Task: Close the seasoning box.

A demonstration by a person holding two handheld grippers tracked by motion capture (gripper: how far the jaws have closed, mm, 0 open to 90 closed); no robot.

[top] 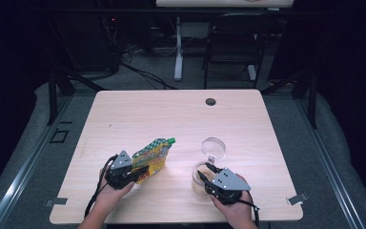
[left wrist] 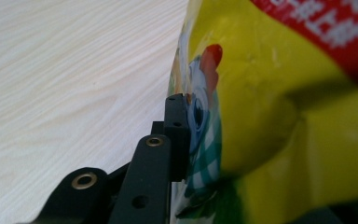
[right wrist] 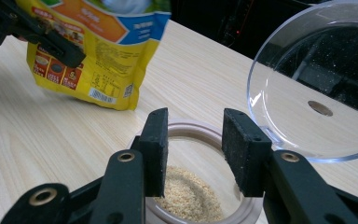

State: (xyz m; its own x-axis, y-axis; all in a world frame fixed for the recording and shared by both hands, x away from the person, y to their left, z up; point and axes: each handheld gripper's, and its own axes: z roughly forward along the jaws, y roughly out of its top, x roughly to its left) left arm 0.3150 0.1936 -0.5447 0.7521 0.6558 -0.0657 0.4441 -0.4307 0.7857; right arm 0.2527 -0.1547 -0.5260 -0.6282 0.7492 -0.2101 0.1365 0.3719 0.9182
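Granules already in the open jar [top: 201,177] the right gripper [top: 208,174] clamps; left gripper [top: 142,172], loosening, barely grips the pouch [top: 153,155] near the counter's [top: 171,114] front edge.

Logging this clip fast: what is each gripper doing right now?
Left gripper: around the yellow pouch; whether its jaws press it cannot be told.
Right gripper: closed on the jar rim.

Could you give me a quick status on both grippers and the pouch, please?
Left gripper around the yellow pouch, which rests on the table. Right gripper straddles the open jar's rim. Nothing in the way.
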